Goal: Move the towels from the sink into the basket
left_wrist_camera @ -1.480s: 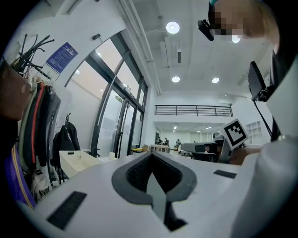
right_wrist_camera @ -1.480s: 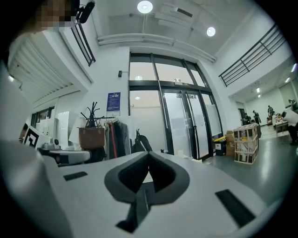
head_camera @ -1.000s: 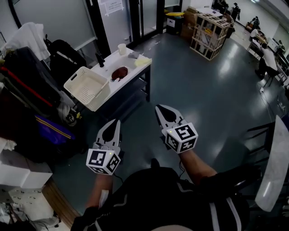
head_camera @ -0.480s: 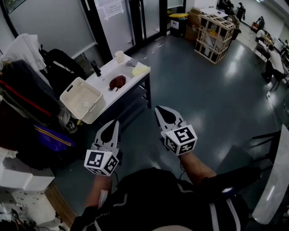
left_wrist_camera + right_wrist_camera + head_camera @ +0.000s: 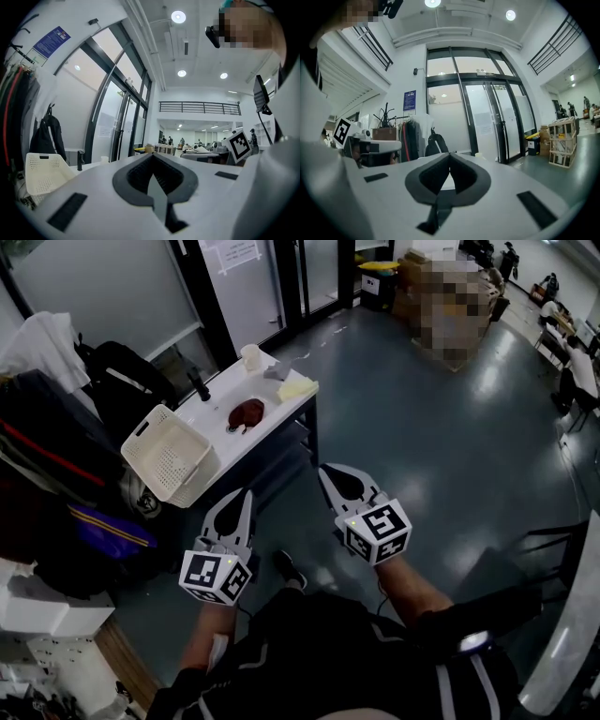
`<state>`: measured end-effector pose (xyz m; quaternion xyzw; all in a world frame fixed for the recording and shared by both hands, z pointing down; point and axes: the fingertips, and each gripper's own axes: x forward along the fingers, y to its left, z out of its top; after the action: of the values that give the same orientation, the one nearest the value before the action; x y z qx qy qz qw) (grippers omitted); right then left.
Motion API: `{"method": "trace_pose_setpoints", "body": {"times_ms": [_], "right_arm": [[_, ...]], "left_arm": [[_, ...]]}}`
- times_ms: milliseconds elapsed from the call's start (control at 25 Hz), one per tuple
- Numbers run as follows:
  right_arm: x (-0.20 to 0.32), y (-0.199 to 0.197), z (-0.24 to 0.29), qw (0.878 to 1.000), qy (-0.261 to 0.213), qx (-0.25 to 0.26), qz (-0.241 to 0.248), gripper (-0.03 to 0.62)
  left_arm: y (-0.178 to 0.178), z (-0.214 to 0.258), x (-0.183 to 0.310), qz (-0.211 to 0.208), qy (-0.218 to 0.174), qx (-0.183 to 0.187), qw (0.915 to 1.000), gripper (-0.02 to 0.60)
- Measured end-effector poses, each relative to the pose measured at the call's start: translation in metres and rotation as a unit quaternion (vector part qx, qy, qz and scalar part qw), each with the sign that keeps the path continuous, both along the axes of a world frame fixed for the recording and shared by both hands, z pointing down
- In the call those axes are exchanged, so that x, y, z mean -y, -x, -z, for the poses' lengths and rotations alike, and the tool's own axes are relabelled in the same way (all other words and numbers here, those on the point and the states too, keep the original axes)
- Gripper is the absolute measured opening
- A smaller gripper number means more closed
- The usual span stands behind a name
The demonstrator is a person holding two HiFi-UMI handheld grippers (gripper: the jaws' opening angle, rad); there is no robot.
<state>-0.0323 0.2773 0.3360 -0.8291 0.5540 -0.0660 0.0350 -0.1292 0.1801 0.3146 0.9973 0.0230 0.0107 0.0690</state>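
Note:
A dark red towel [image 5: 247,413] lies in the sink of a white table [image 5: 281,407], well ahead of me in the head view. A cream plastic basket [image 5: 169,454] stands tilted at the table's left end; the same basket [image 5: 43,171] appears low on the left in the left gripper view. My left gripper [image 5: 245,493] and right gripper [image 5: 326,469] are held side by side in front of my body, far short of the table. Both are shut with nothing between the jaws, as the left gripper [image 5: 152,155] and right gripper [image 5: 449,154] show in their own views.
On the table stand a black faucet [image 5: 198,384], a white cup [image 5: 250,356] and a pale yellow cloth [image 5: 294,389]. Hanging coats and a black backpack [image 5: 122,371] crowd the left side. Dark floor spreads to the right, with a chair [image 5: 553,531] at the right edge.
The table and basket have shifted slightly in the head view as I walk; a shoe now shows below the grippers. Both grippers stay shut and in the same pose.

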Motion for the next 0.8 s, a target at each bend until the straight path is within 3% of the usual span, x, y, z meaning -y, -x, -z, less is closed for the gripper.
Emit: {"method": "trace_pose_setpoints", "body": {"times_ms": [320,800], "right_arm": [[0.053,-0.044,0.000,1.000,0.019,-0.013,-0.005,0.003],[0.154,-0.107,-0.003,1.000,0.028,-0.011,-0.004,0.003]], "left_arm": [[-0.044,-0.008,0.058,0.013,0.030,-0.008,0.9994,0.002],[-0.096,-0.015,0.158,0.027,0.028,-0.006,0.9992,0.002]]}}
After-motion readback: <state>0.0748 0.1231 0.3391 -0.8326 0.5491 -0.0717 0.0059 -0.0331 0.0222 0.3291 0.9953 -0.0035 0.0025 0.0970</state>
